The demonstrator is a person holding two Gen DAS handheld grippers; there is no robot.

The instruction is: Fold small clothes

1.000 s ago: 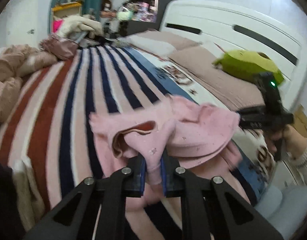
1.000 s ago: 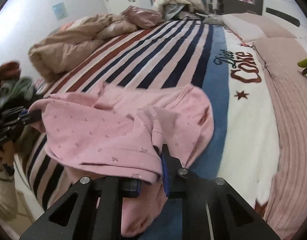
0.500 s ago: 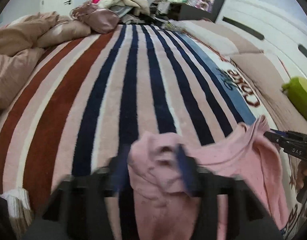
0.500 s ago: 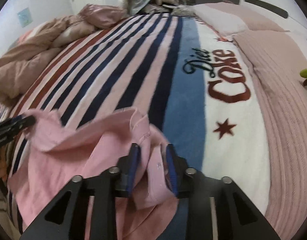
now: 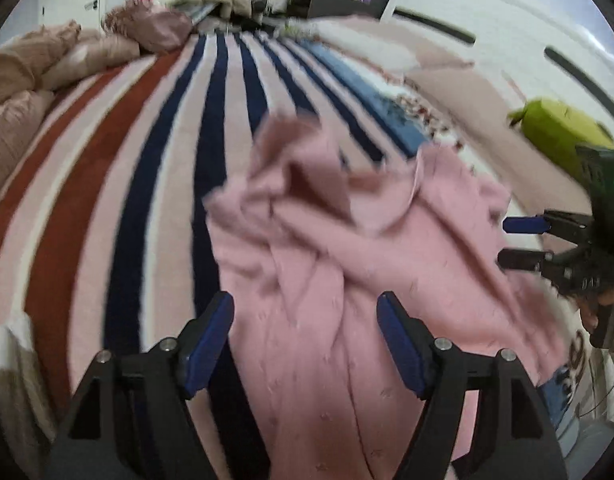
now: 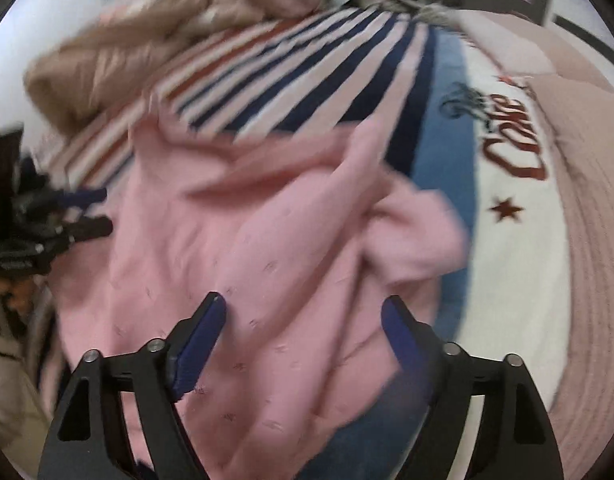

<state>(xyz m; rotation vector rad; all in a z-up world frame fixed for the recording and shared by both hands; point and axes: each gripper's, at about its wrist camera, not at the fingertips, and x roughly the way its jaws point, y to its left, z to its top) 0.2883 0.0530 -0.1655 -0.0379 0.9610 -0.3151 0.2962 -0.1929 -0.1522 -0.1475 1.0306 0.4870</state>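
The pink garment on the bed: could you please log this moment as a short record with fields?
garment: pink top, crumpled, lying on the blanket
surface: striped blanket on the bed
left gripper: open, fingers either side of the top, not clamping it
right gripper: open, above the top, not clamping it
fold state: not yet folded or flattened; cloth bunched with loose creases
nearby: green toy by the headboard, beige duvet at the far side
image quality: motion blur in both views

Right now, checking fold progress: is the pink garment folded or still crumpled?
Crumpled. The pink garment lies bunched in uneven ridges on the striped blanket, with no neat fold.
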